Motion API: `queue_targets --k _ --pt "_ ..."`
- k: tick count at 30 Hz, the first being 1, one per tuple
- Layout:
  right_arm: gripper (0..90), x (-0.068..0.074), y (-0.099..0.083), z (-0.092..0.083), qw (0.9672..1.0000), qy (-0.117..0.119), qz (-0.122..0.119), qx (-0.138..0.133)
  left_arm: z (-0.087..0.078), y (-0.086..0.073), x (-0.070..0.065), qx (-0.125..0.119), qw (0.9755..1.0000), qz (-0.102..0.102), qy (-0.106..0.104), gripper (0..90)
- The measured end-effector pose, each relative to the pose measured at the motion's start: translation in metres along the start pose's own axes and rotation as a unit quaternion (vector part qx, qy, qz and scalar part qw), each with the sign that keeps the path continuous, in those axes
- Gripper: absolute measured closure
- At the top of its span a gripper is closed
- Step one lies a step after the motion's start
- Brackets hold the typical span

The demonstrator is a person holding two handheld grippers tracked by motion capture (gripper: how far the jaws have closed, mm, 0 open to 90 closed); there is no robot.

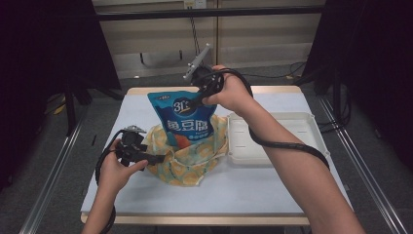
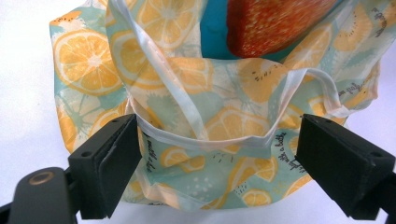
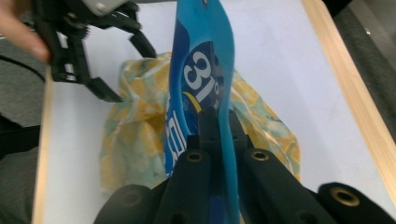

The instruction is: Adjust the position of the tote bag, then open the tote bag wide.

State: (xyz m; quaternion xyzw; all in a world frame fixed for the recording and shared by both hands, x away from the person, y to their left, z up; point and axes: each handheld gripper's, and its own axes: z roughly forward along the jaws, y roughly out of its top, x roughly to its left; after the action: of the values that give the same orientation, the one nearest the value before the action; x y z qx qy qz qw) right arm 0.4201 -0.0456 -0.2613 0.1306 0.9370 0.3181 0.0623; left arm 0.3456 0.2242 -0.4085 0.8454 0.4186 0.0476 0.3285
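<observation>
A blue snack pouch (image 1: 182, 117) with white lettering stands upright, its lower end inside a fabric bag (image 1: 187, 163) printed with orange slices. My right gripper (image 1: 197, 102) is shut on the pouch's top edge from above; in the right gripper view the jaws (image 3: 217, 126) pinch the pouch (image 3: 201, 70) edge-on over the bag (image 3: 130, 126). My left gripper (image 1: 155, 150) is at the bag's left rim, open. In the left gripper view its jaws (image 2: 217, 158) stand wide apart around the bag's rim and white handle straps (image 2: 224, 126), with the pouch (image 2: 275, 23) behind.
A white shallow tray (image 1: 311, 141) lies on the table right of the bag. The white table top (image 1: 243, 190) has wooden edges, with bare room in front of the bag and at the far left. A cable trails along the right forearm.
</observation>
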Motion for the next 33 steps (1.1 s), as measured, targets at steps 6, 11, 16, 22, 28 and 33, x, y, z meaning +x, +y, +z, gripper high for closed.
queue_targets --k 6,11,16,22,28,33 --pt "90.0 0.000 0.009 -0.017 0.9999 0.001 0.000 -0.015 0.001 0.001 0.002 0.001 1.0000 0.003 -0.001 13.3" --pt "90.0 -0.002 0.016 -0.034 0.9997 -0.003 0.002 -0.024 0.004 0.002 0.002 0.001 1.0000 0.001 -0.004 13.2" --pt "90.0 -0.002 0.023 -0.052 0.9997 -0.005 0.001 -0.022 0.004 0.001 0.004 -0.002 0.9999 -0.005 -0.012 13.2" --pt "90.0 -0.002 0.033 -0.076 0.9994 -0.017 0.001 -0.029 -0.002 0.000 0.004 -0.009 0.9999 -0.009 -0.007 13.1" --pt "90.0 0.000 0.043 -0.094 0.9989 -0.025 -0.004 -0.039 -0.003 -0.003 0.005 -0.004 1.0000 -0.008 -0.003 13.1" --pt "90.0 -0.001 0.041 -0.112 0.9982 -0.031 0.002 -0.051 -0.005 -0.005 0.005 -0.005 0.9999 -0.011 -0.003 13.2"
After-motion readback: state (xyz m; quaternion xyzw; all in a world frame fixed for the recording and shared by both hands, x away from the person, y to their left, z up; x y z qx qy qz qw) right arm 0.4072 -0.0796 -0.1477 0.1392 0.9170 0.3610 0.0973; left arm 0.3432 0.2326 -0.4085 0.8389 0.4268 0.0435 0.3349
